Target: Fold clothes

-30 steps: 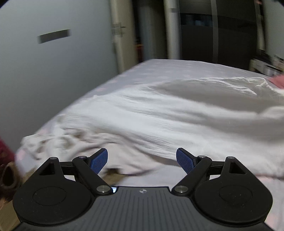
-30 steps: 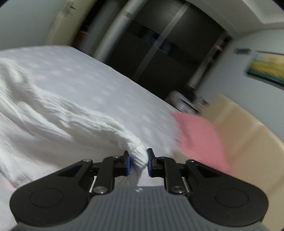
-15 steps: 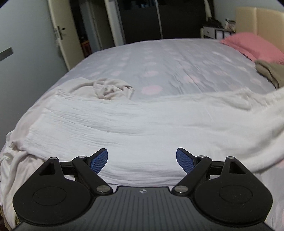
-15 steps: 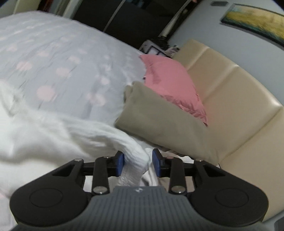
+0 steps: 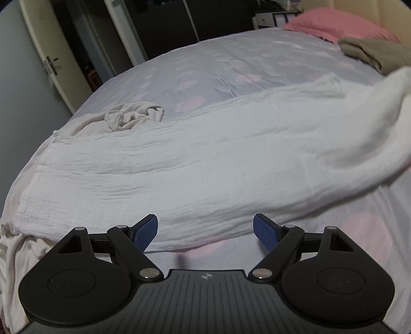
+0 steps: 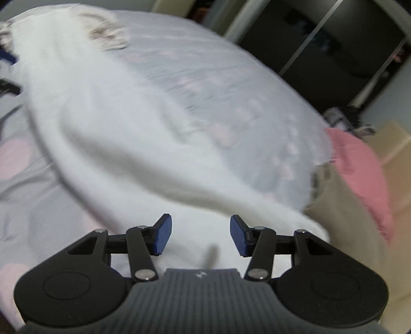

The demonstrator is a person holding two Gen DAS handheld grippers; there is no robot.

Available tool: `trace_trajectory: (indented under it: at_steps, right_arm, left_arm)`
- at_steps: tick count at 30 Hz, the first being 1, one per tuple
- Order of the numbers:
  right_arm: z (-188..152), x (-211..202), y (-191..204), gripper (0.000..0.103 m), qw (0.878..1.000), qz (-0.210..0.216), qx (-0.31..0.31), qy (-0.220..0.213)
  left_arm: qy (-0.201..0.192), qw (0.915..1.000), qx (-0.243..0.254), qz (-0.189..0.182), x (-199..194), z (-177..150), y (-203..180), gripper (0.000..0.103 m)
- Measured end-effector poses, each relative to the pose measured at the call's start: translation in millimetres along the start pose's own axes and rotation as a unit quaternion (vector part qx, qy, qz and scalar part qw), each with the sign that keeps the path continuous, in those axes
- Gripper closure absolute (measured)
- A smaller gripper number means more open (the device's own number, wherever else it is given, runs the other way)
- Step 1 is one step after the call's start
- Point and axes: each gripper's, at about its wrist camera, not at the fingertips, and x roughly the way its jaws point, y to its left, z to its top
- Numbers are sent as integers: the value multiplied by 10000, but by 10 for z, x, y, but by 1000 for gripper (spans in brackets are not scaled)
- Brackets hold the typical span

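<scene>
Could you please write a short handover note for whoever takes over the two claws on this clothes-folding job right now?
Left claw: open, empty, above the near edge of the white garment.
Right claw: jaws opening, pads clear of the garment's right end, nothing gripped.
Garment: lies as a long band across the bed, its right end blurred. A crumpled cream garment sits beyond it, a folded khaki item by the pink pillow.
Done: white garment laid out lengthwise.
Left: probably fold it shorter, then do the crumpled piece.
</scene>
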Motion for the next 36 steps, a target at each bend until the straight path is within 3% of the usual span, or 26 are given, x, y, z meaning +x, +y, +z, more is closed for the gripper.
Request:
trace_trajectory:
  at_steps: [3, 6, 8, 9, 10, 11, 13, 18, 20, 24, 26, 28, 30, 33, 34, 35, 36]
  right_arm:
    - [-66, 100, 12, 46, 9994, 291, -70, 160]
    - [-156, 159, 36, 49, 9992, 216, -184, 297]
    - [-162, 201, 11, 66, 9990, 275, -110, 321]
    - [-155, 213, 1, 76, 9991, 280, -87, 319]
    - [-139, 222, 5, 99, 9993, 233, -72, 285]
    - [-123, 203, -4, 103, 9996, 185, -32, 209]
    - [-79, 140, -49, 103, 10000, 40, 71, 28]
    - [81, -23, -257, 103, 9961, -636, 486, -368]
    - [129, -33, -347, 103, 9942, -736, 653, -433]
    - [106, -5, -312, 93, 9961, 118, 744, -460]
    - [77, 25, -174, 62, 9973, 383, 483, -402]
    - [45, 57, -31, 55, 9975, 605, 176, -331]
    - [12, 126, 92, 55, 9970, 757, -46, -169]
    - [-69, 243, 196, 58, 9969, 728, -283, 87]
    - [-85, 271, 194, 68, 9970, 720, -273, 113]
    - [-100, 300, 192, 90, 9970, 712, -264, 139]
    - [-103, 310, 164, 97, 9972, 707, -192, 138]
  left_arm:
    - [47, 9998, 210, 10, 33, -34, -76, 21]
    - [44, 9992, 381, 72, 79, -41, -153, 22]
    - [-31, 9993, 353, 98, 103, -12, -168, 28]
    - [-64, 9994, 325, 77, 109, 13, -167, 37]
    - [-95, 9995, 289, 40, 112, 43, -163, 45]
    - [-126, 9996, 254, 3, 116, 73, -158, 50]
    - [-206, 9996, 174, -34, 104, 134, -150, 60]
    - [-496, 9987, 75, -33, 27, 251, -161, 62]
    - [-576, 9982, 173, -41, 3, 282, -187, 68]
    - [-580, 9973, 417, -159, -9, 296, -248, 68]
    - [-575, 9964, 567, -254, -10, 268, -296, 59]
    - [-603, 9940, 865, -288, -13, 218, -379, 49]
    - [-582, 9906, 1203, -289, 3, 156, -475, 45]
    - [-478, 9843, 1676, -270, 65, 69, -610, 45]
    - [-448, 9830, 1766, -220, 89, 48, -641, 47]
    - [-425, 9828, 1791, -163, 108, 39, -654, 51]
    - [-389, 9841, 1725, -173, 125, 52, -639, 64]
